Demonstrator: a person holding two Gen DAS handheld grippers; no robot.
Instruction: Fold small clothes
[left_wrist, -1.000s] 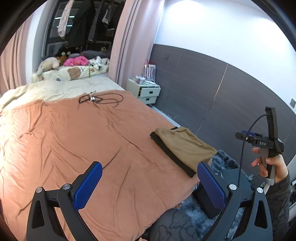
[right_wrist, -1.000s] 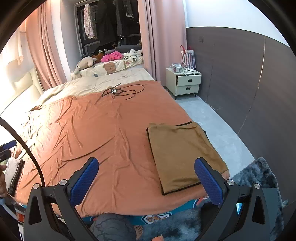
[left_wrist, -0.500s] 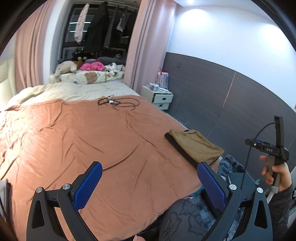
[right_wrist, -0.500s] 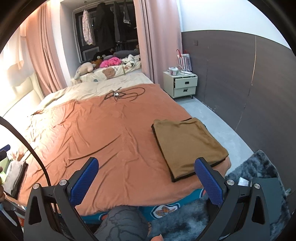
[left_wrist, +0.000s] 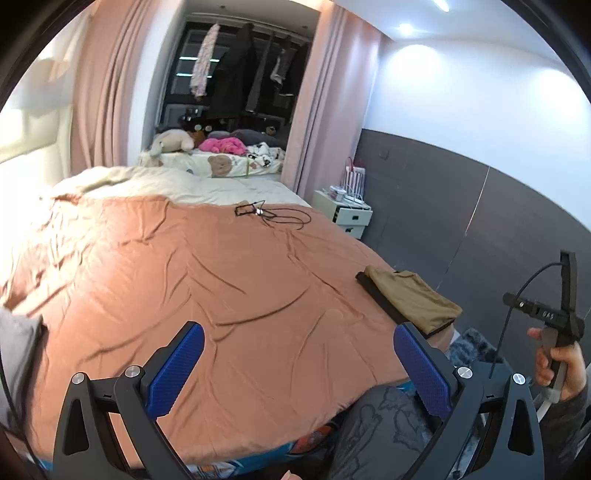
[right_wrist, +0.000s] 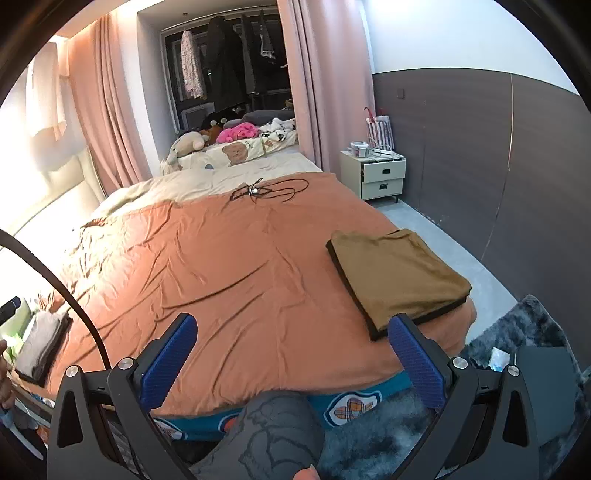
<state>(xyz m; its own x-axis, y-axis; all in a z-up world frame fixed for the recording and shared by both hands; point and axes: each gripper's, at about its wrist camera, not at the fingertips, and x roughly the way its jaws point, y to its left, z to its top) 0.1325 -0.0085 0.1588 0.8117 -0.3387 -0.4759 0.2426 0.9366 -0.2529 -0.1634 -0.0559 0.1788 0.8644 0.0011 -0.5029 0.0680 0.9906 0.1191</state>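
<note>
Both grippers, left (left_wrist: 293, 365) and right (right_wrist: 291, 360), have drawn back, jaws wide and empty; folded shirt (right_wrist: 399, 275) now lies ahead-right, apparently finished

A home bedroom: beyond the fingers lies a bed (right_wrist: 240, 280) under an orange sheet, with pink curtains (right_wrist: 317, 85), a nightstand (right_wrist: 382, 175), soft toys (right_wrist: 188, 144) and hanging clothes (right_wrist: 221, 59) farther off.

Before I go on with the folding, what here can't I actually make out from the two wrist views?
- Grey garment: right wrist view, at the left edge, half behind a black cable; left wrist view shows only a blurred corner.
- Brown folded garment: near corner hidden by the right gripper fingers; layers underneath unseen.
- Tangled cord: too small to identify.
- Left gripper: open, holding nothing.
</note>
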